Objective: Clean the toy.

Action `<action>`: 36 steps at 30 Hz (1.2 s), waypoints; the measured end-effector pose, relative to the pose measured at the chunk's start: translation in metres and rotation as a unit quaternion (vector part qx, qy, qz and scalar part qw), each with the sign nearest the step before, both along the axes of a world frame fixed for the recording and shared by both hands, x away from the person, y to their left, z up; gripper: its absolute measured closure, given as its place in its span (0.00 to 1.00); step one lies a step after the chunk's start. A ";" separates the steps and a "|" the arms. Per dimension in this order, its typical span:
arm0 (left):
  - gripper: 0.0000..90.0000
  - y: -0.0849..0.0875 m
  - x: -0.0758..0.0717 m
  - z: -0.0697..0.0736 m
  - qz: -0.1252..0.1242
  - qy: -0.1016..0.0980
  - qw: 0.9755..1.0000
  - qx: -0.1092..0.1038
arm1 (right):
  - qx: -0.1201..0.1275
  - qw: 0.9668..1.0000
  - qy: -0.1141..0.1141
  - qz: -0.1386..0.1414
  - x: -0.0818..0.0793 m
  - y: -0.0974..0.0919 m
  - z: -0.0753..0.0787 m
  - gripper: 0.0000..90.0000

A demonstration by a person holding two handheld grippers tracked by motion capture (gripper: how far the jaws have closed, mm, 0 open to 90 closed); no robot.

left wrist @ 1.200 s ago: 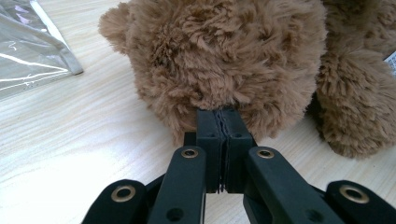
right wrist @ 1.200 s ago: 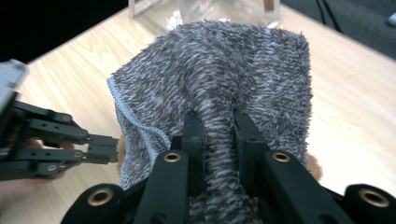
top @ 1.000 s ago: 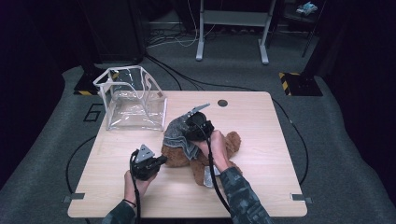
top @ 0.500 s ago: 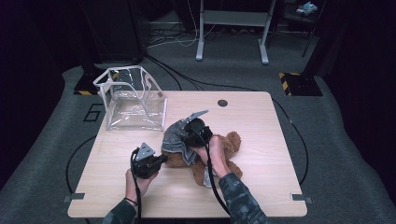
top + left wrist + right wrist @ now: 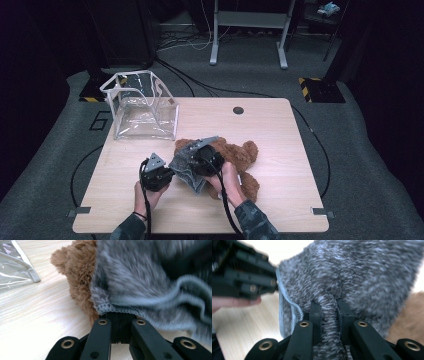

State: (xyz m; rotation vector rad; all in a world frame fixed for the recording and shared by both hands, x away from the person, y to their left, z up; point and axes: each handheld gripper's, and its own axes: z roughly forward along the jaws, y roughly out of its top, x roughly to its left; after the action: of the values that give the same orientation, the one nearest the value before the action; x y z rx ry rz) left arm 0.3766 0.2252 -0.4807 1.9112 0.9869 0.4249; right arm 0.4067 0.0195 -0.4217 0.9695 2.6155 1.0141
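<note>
Just below the middle of the high view lies the grey knitted garment [image 5: 189, 167], draped over the near side of the brown teddy bear [image 5: 240, 157], which lies on the worktop [image 5: 280, 125]; the step in hand looks like dressing the bear, with the garment's opening being worked over its plush body. Left claw [image 5: 172, 171] sits at the lower left of the cloth, its jaws together and clamped on the ribbed hem [image 5: 117, 308], as the left gripper view shows with brown fur just beside the edge; right claw [image 5: 196, 159] grips from above, its jaws closed on a pinched fold of the knit [image 5: 329, 312], the bear's fur showing at the right edge of the right gripper view. Next, by my judgement, both hands need to keep the hem stretched and draw it further along the bear, without letting the fold slip; the fur may drag on the knit. Toward the upper left of the high view stands a clear plastic bag [image 5: 142, 105], well apart from the work.
</note>
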 end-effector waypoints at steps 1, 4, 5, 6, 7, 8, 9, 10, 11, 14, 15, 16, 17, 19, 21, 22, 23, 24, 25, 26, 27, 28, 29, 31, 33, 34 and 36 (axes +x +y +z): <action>0.99 0.001 0.000 0.000 -0.001 0.000 1.000 0.001 | -0.001 1.000 0.007 -0.002 -0.002 0.000 -0.004 0.87; 0.99 0.001 0.000 -0.002 0.002 -0.001 1.000 -0.001 | -0.006 1.000 0.018 0.008 -0.005 -0.001 -0.019 0.87; 0.99 0.001 0.000 -0.003 0.002 -0.001 1.000 -0.002 | -0.011 1.000 0.023 0.011 -0.006 0.000 -0.022 0.87; 0.99 0.001 0.000 -0.003 0.002 0.001 1.000 -0.004 | -0.013 0.999 0.027 0.014 -0.007 0.000 -0.026 0.87; 0.99 0.002 0.000 -0.002 -0.001 0.005 1.000 -0.004 | -0.016 0.999 0.036 0.011 -0.008 0.002 -0.029 0.87; 0.99 0.001 0.000 -0.003 0.003 0.001 1.000 -0.007 | -0.022 0.999 0.037 0.015 -0.009 0.002 -0.031 0.87; 0.99 0.002 0.000 -0.003 0.002 0.001 1.000 -0.006 | -0.026 0.999 0.042 0.018 -0.010 0.002 -0.034 0.87; 0.99 0.002 0.000 -0.003 0.000 0.001 1.000 -0.003 | -0.030 0.998 0.042 0.020 -0.010 0.002 -0.035 0.87; 0.99 0.002 0.000 -0.004 0.001 -0.001 1.000 -0.004 | -0.029 0.998 0.044 0.020 -0.011 0.002 -0.035 0.87; 0.99 0.004 0.000 -0.004 0.003 -0.002 1.000 -0.007 | -0.020 0.999 0.039 0.021 -0.009 -0.003 -0.025 0.87; 1.00 0.004 0.000 -0.003 0.002 -0.001 1.000 -0.008 | -0.013 0.999 0.032 0.018 -0.008 -0.006 -0.018 0.87; 1.00 0.004 0.001 -0.004 0.002 -0.001 1.000 -0.007 | -0.009 0.999 0.024 0.019 -0.007 -0.009 -0.013 0.87; 1.00 0.004 0.000 -0.004 0.001 -0.001 1.000 -0.006 | -0.003 1.000 0.014 0.014 -0.005 -0.012 -0.006 0.87; 1.00 0.004 0.000 -0.004 0.000 0.000 1.000 -0.006 | 0.008 1.000 -0.001 0.004 -0.001 -0.017 0.011 0.87; 1.00 0.003 0.001 -0.004 0.002 -0.002 1.000 -0.003 | 0.015 1.000 -0.019 -0.007 0.006 -0.021 0.026 0.87; 1.00 0.003 0.001 -0.004 0.002 -0.002 1.000 -0.003 | 0.017 0.999 -0.025 -0.017 0.011 -0.022 0.033 0.87; 1.00 0.003 0.001 -0.004 0.002 -0.001 1.000 -0.003 | 0.018 0.999 -0.034 -0.023 0.016 -0.023 0.039 0.87; 1.00 0.003 0.001 -0.004 0.002 -0.001 1.000 -0.003 | 0.019 0.999 -0.039 -0.031 0.023 -0.024 0.043 0.87; 1.00 0.003 0.001 -0.004 0.000 0.000 1.000 -0.003 | 0.023 0.998 -0.043 -0.042 0.030 -0.024 0.047 0.87; 1.00 0.003 0.001 -0.004 0.001 -0.001 1.000 -0.005 | 0.029 0.997 -0.044 -0.053 0.038 -0.024 0.049 0.87; 1.00 0.003 0.001 -0.003 -0.001 0.001 1.000 -0.003 | 0.027 0.997 -0.045 -0.057 0.043 -0.024 0.050 0.87; 1.00 0.002 0.001 -0.004 0.002 -0.001 1.000 -0.006 | 0.025 0.997 -0.044 -0.063 0.050 -0.022 0.049 0.87; 1.00 0.002 0.001 -0.004 0.000 -0.001 1.000 -0.003 | 0.027 0.996 -0.043 -0.068 0.054 -0.021 0.048 0.87; 1.00 0.002 0.001 -0.003 0.000 0.000 1.000 -0.003 | 0.019 0.997 -0.027 -0.076 0.064 -0.017 0.041 0.87; 1.00 0.001 0.001 -0.003 0.000 0.000 1.000 -0.002 | 0.020 0.997 -0.008 -0.075 0.068 -0.012 0.032 0.87; 1.00 0.001 0.001 -0.003 -0.002 0.000 1.000 0.000 | 0.020 0.997 -0.006 -0.071 0.067 -0.010 0.030 0.87; 1.00 0.001 0.001 -0.003 -0.002 0.001 1.000 -0.001 | 0.025 0.998 -0.005 -0.061 0.061 -0.008 0.028 0.87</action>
State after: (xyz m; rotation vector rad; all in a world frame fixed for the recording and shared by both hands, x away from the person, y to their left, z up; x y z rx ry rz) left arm 0.3780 0.2262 -0.4837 1.9120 0.9849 0.4199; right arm 0.4676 0.0115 -0.3932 1.1164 2.5002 1.0548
